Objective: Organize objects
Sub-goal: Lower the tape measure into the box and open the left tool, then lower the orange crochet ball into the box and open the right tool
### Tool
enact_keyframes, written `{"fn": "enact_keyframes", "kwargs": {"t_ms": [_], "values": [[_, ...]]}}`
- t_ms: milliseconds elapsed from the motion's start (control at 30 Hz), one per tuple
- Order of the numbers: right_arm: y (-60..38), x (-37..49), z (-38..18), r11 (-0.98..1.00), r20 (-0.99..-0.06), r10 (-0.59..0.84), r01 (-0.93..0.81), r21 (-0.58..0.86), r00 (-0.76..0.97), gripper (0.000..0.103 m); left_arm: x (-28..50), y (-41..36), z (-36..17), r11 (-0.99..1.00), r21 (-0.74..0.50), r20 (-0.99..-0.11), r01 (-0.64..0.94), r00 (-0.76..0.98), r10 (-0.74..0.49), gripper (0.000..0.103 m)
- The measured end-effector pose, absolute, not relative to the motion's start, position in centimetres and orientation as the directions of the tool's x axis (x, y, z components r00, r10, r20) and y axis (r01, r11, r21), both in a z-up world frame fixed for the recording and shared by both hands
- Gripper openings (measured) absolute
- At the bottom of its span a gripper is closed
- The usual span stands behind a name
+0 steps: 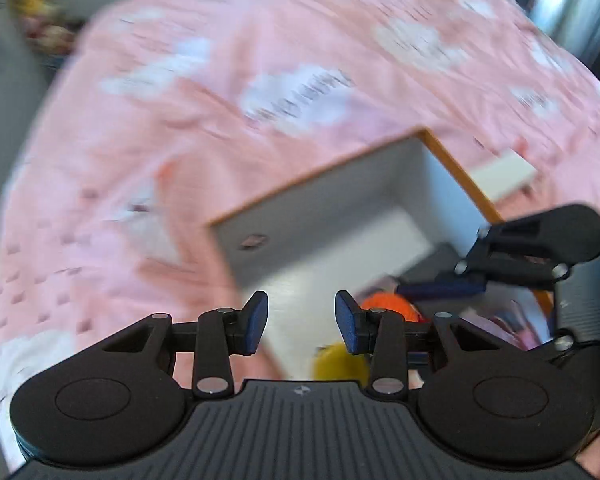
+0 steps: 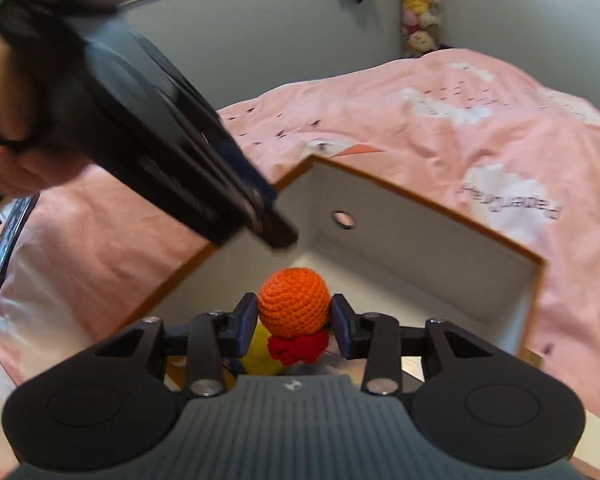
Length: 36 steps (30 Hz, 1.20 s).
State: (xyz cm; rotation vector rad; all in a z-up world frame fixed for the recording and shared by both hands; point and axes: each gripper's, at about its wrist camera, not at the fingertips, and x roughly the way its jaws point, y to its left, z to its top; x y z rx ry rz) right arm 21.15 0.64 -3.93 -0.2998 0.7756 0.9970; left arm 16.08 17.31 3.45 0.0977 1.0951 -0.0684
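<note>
Right tool (image 2: 294,320) clenched on orange crocheted ball (image 2: 293,306), held over white open box with brown rim (image 2: 420,264) on pink bed cover (image 2: 440,136). Left tool (image 1: 301,322) released, blurred above same box.

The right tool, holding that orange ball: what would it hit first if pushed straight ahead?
Probably the far inner wall of the white box, past the orange crochet ball in the right tool. Depth is hard to judge.
</note>
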Motion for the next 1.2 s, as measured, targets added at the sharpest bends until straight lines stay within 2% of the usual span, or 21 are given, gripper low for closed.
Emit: {"fn": "enact_keyframes", "kwargs": {"t_ms": [33, 133, 300, 433, 567, 900, 1200], "values": [[1.4, 21.3, -4.3, 0.521, -0.71, 0.637, -0.846, 0.112, 0.299, 0.042, 18.4, 17.2, 2.9, 0.997, 0.05, -0.882, 0.058, 0.471, 0.016, 0.046], [3.5, 21.6, -5.4, 0.493, -0.725, 0.628, -0.865, 0.091, 0.281, 0.042, 15.2, 18.4, 1.8, 0.998, -0.004, -0.862, -0.063, 0.507, 0.028, 0.046], [6.2, 22.1, -7.5, 0.449, -0.748, 0.612, -0.891, 0.064, 0.255, 0.042, 14.6, 19.1, -1.7, 0.958, -0.066, -0.819, -0.277, 0.563, 0.107, 0.046], [7.4, 22.2, -8.6, 0.439, -0.768, 0.586, -0.898, 0.033, 0.258, 0.042, 14.2, 20.0, -3.6, 0.926, -0.081, -0.818, -0.368, 0.556, 0.149, 0.046], [8.1, 21.7, -9.4, 0.413, -0.78, 0.562, -0.911, -0.024, 0.275, 0.042, 14.4, 21.1, -3.6, 0.91, -0.128, -0.817, -0.394, 0.562, 0.128, 0.046], [9.1, 21.6, -10.9, 0.374, -0.801, 0.523, -0.923, -0.092, 0.292, 0.042, 14.3, 20.6, -3.7, 0.901, -0.157, -0.802, -0.404, 0.585, 0.123, 0.046], [8.5, 21.5, -9.8, 0.386, -0.799, 0.525, -0.919, -0.084, 0.293, 0.044, 13.4, 20.1, -2.8, 0.902, -0.165, -0.767, -0.399, 0.627, 0.137, 0.048]]}}
